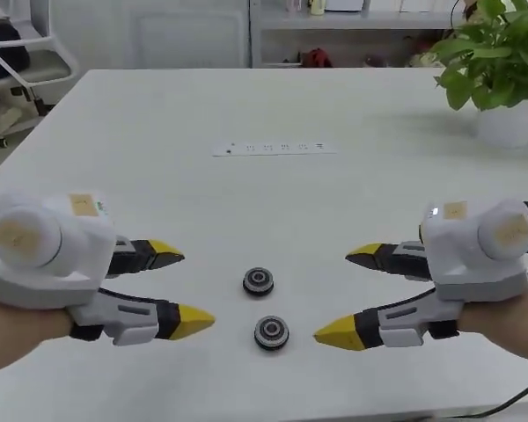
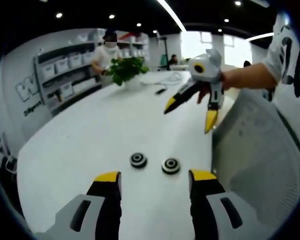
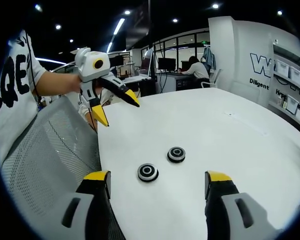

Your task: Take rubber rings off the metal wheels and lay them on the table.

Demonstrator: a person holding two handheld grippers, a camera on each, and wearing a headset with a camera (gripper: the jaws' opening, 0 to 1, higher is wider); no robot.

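two wheels [image 1: 258, 281] | between left tool [image 1: 195, 288] and right tool [image 1: 333, 295] | touching neither

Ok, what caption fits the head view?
Open left claw and open right claw flank the far wheel and near wheel on a white table.

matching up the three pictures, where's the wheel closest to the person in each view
Head view: the near wheel lies low centre, the lower one of the pair.
Left gripper view: it is the right-hand one of the pair, just above centre bottom.
Right gripper view: it is the left-hand, lower one of the pair.
Shared landmark: the far wheel, close beside it but not touching.
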